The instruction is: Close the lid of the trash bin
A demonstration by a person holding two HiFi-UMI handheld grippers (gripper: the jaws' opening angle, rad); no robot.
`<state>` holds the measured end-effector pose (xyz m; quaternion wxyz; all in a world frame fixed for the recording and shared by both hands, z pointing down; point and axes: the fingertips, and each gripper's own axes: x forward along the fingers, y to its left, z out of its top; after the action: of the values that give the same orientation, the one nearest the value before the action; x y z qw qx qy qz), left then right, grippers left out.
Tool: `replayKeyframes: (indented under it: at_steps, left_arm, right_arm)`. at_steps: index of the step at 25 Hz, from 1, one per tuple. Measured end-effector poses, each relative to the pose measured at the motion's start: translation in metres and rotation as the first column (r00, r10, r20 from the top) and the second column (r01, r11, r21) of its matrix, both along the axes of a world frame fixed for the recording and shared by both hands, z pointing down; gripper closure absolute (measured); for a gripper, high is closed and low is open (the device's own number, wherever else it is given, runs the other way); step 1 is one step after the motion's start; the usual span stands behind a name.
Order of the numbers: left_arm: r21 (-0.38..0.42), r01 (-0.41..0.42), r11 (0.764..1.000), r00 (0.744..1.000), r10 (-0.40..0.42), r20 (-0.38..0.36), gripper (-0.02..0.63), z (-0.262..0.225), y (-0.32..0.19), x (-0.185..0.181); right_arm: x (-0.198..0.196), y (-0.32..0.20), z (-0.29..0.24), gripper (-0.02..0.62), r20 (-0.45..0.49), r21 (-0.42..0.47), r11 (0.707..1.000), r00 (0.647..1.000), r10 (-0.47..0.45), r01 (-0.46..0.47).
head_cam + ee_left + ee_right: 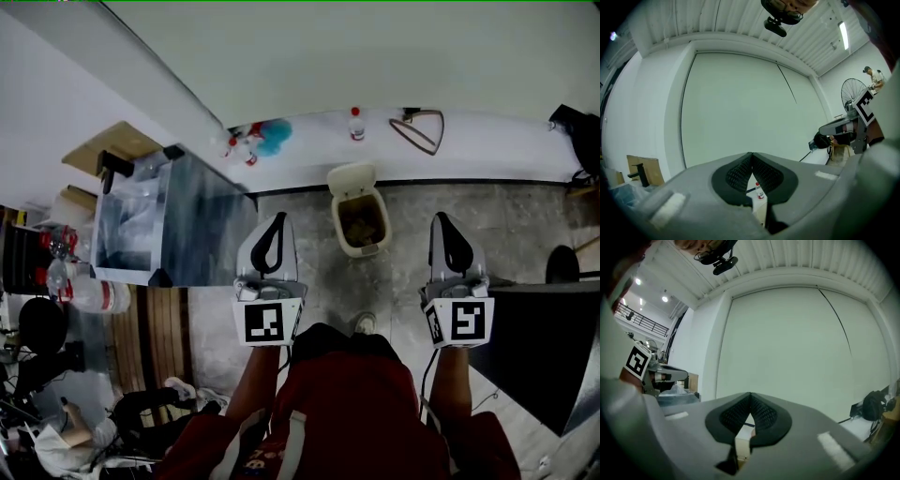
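At the far left a metal-sided box (187,225) stands just beside the left gripper (278,220). The person's left forearm (251,389) holds this gripper straight out from the body, pointing level toward the white wall. Its jaws meet at the tips with nothing between them. Its cube (267,322) carries a black-and-white square marker, a pattern rather than letters. Between the two grippers and farther ahead on the grey floor sits the cream trash bin (361,223). Its lid (351,178) is tipped up and back toward the white ledge, and brownish contents show inside. On the ledge above stands a small red-capped bottle (356,124) whose label is too small to read. The right forearm (452,380) reaches forward parallel to the left. The right gripper (440,220) likewise points level, its jaws pressed together and empty, apart from the bin.
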<state>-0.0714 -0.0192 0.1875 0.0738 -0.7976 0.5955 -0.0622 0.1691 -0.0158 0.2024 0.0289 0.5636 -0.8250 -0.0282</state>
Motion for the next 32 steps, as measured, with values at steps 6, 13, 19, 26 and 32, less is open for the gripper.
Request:
replayKeyframes:
  at_steps: [6, 13, 19, 26, 32]
  left_arm:
    - [-0.042, 0.028, 0.999, 0.999, -0.028, -0.015, 0.611, 0.026, -0.035, -0.017]
    - [-0.091, -0.018, 0.996, 0.999, 0.015, -0.031, 0.611, 0.077, -0.098, -0.036]
    - [-0.169, -0.051, 0.984, 0.998, 0.044, -0.045, 0.611, 0.129, -0.152, -0.047]
    - [-0.274, -0.094, 0.957, 0.995, 0.082, -0.055, 0.611, 0.188, -0.189, -0.053]
    - [-0.315, -0.119, 0.942, 0.991, 0.095, -0.089, 0.611, 0.225, -0.212, -0.060]
  right_arm:
    - [-0.029, -0.039, 0.025, 0.595, -0.019, -0.044, 0.998, 0.998, -0.053, 0.052]
    - [-0.067, -0.090, 0.062, 0.595, -0.080, -0.116, 0.992, 0.995, -0.065, 0.055]
    - [-0.091, -0.141, 0.114, 0.595, -0.118, -0.217, 0.974, 0.989, -0.091, 0.064]
    - [-0.126, -0.192, 0.185, 0.595, -0.197, -0.320, 0.943, 0.967, -0.161, 0.092]
    - [-0.157, -0.215, 0.251, 0.536, -0.268, -0.452, 0.879, 0.917, -0.294, 0.150]
